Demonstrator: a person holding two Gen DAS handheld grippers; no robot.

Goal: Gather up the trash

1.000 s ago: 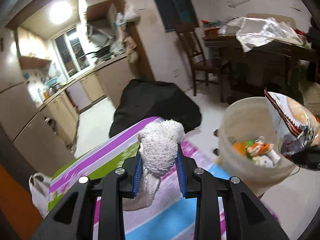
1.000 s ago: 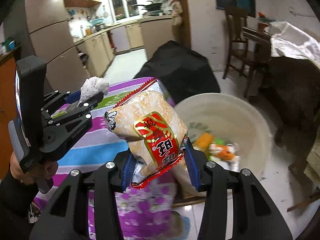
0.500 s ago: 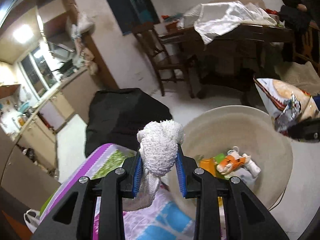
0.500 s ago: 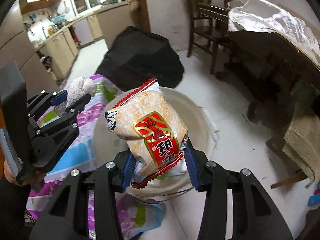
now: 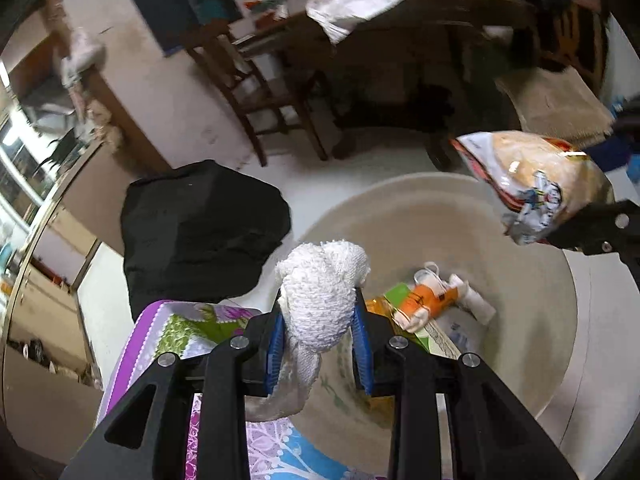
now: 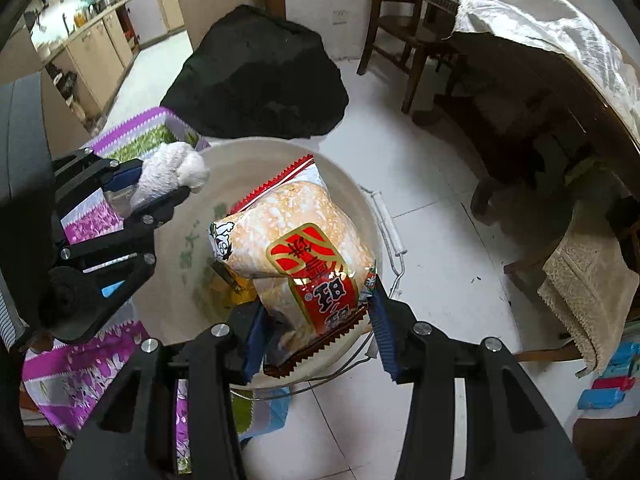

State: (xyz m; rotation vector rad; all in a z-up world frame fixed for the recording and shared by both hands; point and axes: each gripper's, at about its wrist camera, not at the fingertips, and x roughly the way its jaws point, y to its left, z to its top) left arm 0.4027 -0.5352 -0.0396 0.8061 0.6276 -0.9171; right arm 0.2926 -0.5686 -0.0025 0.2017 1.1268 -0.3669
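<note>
Gripping a white cloth wad (image 5: 322, 288), the left tool (image 5: 320, 330) has its blue pads pressed against both sides of the wad, whose tail hangs down between the fingers. The right tool (image 6: 316, 322) is clamped on a snack bag (image 6: 296, 248), which stands up out of the jaws.

View differences:
- The left wrist view shows the contents of the beige bucket (image 5: 400, 216): an orange-and-white wrapper (image 5: 434, 298), a green carton (image 5: 400, 294) and a white tube lying on its floor. In the right wrist view the snack bag covers most of these.
- The right wrist view shows the bucket's wire handle (image 6: 390, 232) lying over the rim on the white tiled floor (image 6: 432, 184), and a blue object at the lower right. Neither appears in the left wrist view.
- Both views show the black bag (image 6: 256, 76) on the floor beyond the bucket and the purple patterned cloth (image 6: 80, 364) on the worktop beside it.

Position relative to the tools:
- The cloth wad sits above the near rim of the bucket, at its left side.
- The snack bag hangs over the bucket opening, clear of the trash below.
- The two tools are apart.
</note>
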